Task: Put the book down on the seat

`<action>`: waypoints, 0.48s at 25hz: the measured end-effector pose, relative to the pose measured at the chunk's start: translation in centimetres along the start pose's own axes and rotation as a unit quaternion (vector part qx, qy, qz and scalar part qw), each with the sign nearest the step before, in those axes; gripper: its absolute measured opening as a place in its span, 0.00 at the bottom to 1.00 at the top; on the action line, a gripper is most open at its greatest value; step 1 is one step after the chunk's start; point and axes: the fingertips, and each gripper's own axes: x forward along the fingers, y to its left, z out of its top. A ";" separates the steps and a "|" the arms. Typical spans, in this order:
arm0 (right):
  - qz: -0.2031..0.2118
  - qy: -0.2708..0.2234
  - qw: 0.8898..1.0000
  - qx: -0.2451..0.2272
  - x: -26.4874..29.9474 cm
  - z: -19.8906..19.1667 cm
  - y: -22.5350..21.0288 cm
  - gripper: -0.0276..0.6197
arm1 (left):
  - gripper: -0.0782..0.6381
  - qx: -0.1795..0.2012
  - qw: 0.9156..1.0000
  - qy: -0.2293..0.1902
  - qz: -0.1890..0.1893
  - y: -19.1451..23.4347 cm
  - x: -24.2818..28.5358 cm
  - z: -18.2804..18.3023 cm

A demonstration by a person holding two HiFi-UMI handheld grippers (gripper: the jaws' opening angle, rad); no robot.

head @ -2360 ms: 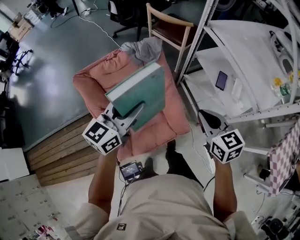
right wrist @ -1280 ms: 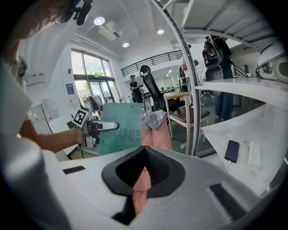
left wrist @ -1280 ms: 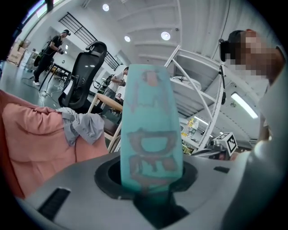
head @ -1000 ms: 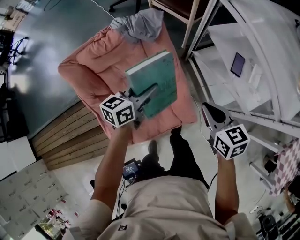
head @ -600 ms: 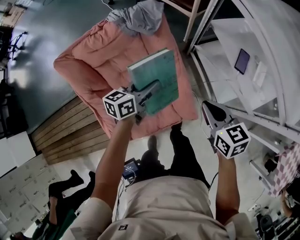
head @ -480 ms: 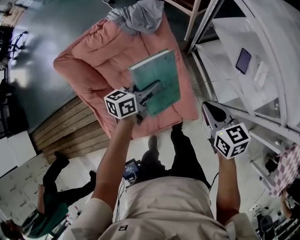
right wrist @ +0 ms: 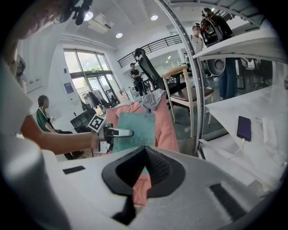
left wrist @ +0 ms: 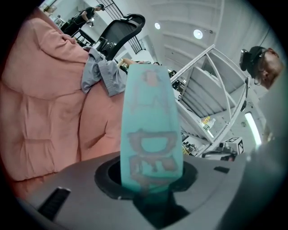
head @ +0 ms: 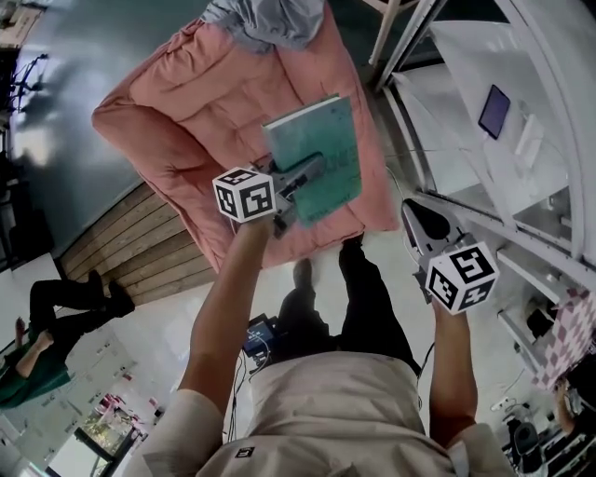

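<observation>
**Head view.** My left hand-held gripper [head: 300,179] is clamped on the near end of the book [head: 321,140]. The book runs out from the jaws toward 1 o'clock, with its long axis on the 11-to-5 line. It hangs over the front right part of the seat [head: 186,102]. I cannot tell from here whether it touches the cushion yet. The left hand is the nearer 1. My right hand-held gripper [head: 416,216] is well apart at 4 o'clock from the book, beside the shelf frame [head: 410,42]. The seat's right edge lies just beside the book at 3 o'clock and its front edge at 6. Open cushion spreads toward 10 o'clock, up to a grey cloth [head: 270,19] at 12.

**Left gripper view.** The book stands straight out between my jaws, edge-on and gripped on both faces. The cushion fills 9 o'clock and the frame is at 3. I judge the drop should go down and slightly toward 9, away from that edge.

**Right gripper view.** My right jaws meet at the tips with nothing between them. The book shows at 11 o'clock, cover toward me, above the pink cushion. A phone [right wrist: 244,128] lies on the shelf at 3.
</observation>
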 end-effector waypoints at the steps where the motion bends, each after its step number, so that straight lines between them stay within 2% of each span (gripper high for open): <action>1: 0.000 0.003 1.000 0.001 0.3 -0.2 0.0 0.03 | 0.32 -0.003 1.000 0.002 -0.001 0.5 0.2 -0.3; 12: 0.004 0.015 1.000 0.006 2.6 -0.8 -0.7 0.03 | 0.32 -0.040 0.999 0.023 -0.015 4.2 3.0 -2.5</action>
